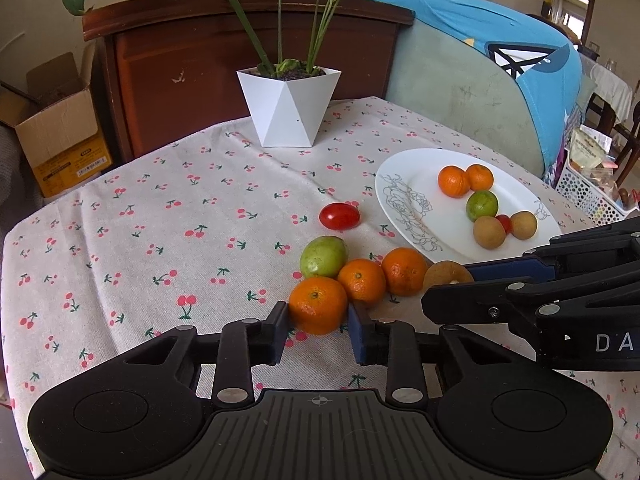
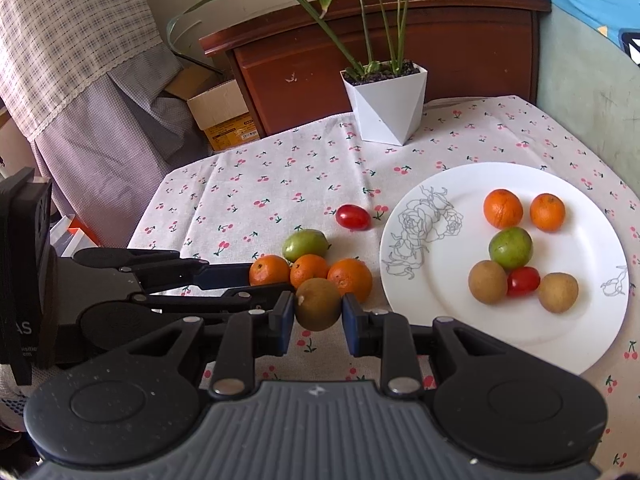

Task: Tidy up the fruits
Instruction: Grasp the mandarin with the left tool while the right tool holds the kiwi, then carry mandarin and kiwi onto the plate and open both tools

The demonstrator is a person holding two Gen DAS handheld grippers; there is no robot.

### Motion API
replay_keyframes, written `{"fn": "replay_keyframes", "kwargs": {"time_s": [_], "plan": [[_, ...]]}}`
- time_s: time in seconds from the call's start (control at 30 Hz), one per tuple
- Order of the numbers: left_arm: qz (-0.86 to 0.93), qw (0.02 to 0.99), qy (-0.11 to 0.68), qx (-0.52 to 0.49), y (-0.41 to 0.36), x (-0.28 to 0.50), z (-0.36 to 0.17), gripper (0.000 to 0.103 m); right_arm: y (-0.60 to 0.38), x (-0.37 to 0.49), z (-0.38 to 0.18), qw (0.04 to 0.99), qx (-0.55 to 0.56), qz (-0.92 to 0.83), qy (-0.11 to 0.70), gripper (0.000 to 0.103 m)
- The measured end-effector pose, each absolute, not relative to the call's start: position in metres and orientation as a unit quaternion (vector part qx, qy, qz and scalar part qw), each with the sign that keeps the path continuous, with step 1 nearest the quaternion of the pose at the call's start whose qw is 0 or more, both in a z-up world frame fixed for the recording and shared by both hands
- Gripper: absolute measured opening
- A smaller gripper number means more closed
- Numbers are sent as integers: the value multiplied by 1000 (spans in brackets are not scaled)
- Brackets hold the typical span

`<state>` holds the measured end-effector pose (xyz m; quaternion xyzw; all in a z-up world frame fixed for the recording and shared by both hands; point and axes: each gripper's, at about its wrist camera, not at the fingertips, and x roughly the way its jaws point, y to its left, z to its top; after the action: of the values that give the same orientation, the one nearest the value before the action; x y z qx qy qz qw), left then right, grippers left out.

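Very little can be read here. In your left wrist view, the right gripper enters from the right, and its black body carries white capitals "DA", cut off at the frame edge. In your right wrist view, the left gripper reaches in from the left, its body showing "AS". The cardboard box has illegible labels.

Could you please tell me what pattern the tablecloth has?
The tablecloth is off-white with small red cherries, clearest in the left wrist view.
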<state>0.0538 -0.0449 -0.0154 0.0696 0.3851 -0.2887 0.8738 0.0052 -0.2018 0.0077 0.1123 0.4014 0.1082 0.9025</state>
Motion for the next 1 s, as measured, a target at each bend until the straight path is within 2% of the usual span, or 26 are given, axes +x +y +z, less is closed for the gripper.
{"fn": "replay_keyframes", "kwargs": {"time_s": [0.33, 0.7, 1.0], "plan": [[-284, 885, 369, 24, -44, 57, 8, 29, -219, 5, 18, 914, 137, 84, 372, 26], [-297, 887, 352, -31, -79, 66, 30, 29, -272, 3, 44, 931, 188, -1, 313, 26], [-310, 880, 358, -35, -117, 65, 26, 29, -308, -7, 40, 920, 221, -71, 315, 26]]}}
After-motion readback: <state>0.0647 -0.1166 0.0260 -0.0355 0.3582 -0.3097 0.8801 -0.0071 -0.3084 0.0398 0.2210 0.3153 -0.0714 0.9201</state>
